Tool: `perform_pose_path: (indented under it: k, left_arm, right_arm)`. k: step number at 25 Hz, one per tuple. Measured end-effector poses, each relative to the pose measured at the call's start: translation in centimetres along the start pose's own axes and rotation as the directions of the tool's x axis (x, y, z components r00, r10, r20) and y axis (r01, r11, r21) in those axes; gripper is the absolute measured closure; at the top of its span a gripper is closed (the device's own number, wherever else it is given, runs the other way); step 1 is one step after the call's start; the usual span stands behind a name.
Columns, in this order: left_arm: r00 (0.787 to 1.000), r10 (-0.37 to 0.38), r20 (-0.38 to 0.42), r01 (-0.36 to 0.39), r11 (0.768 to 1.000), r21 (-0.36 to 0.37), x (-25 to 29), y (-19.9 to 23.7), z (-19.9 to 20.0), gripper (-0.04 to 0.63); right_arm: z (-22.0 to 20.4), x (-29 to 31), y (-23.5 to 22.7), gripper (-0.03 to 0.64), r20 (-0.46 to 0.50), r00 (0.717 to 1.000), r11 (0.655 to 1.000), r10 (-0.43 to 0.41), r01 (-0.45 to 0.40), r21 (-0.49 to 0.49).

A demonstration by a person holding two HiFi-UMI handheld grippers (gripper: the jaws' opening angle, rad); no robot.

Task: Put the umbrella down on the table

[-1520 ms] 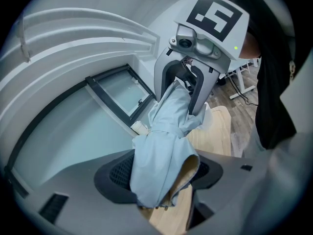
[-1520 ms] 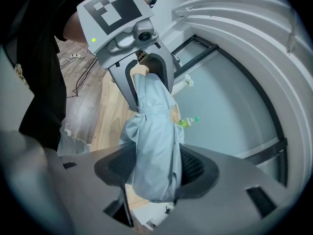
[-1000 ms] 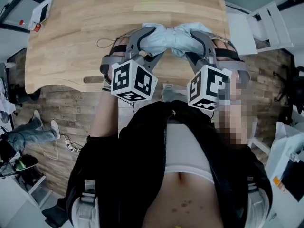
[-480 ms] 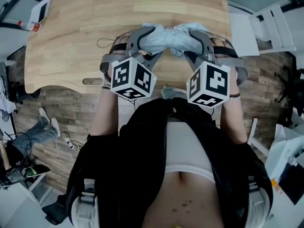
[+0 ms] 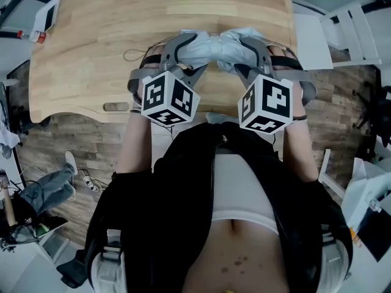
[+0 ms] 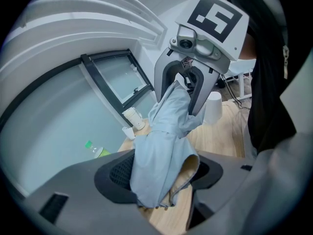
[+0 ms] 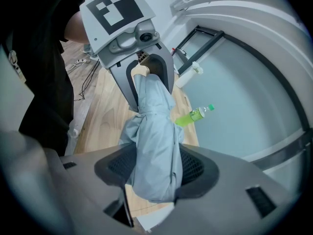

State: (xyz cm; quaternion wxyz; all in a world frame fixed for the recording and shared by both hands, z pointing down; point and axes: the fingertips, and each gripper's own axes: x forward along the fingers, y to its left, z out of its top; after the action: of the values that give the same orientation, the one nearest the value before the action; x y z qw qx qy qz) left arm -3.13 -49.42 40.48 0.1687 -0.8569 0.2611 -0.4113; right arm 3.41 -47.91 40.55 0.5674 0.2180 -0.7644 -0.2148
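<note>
Hardly anything has shifted in the last second: both grippers hold where they were, and only the legs in jeans (image 5: 47, 185) on the wooden floor at the left have slid lower in the head view

No writing can be read. The cubes on the grippers carry black-and-white square patterns, and the label on the green bottle (image 7: 195, 115) at the far side of the table (image 5: 91, 60) is too small to make out

The left gripper (image 6: 159, 177) has its jaws closed on one end of the umbrella (image 5: 217, 49), and the right gripper (image 7: 156, 173) has its jaws closed on the other end. The folded umbrella spans between them, lying level over the near part of the table, in front of the person's black jacket (image 5: 183, 182). Whether it touches the tabletop cannot be told

The umbrella is soft, pale blue-grey cloth, crumpled and bunched, with a tan lining showing at the left end. The jaws' inner pads are dark and meshed. The table is light wood with rounded corners; a thin cable (image 5: 131, 55) loops on it beside the left gripper, and a white cup (image 6: 132, 117) stands far back
</note>
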Motion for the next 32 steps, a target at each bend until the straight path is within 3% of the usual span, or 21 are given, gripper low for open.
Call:
perform_pose_path:
  k: [32]
  left_arm:
    - [0.997, -0.059, -0.05, 0.057, 0.998, -0.036, 3.7, -1.3, -1.7, 0.314]
  right_arm:
    - [-2.1, 3.7, 1.2, 0.354, 0.012, 0.996, 0.995, 0.092, -0.093, 0.028]
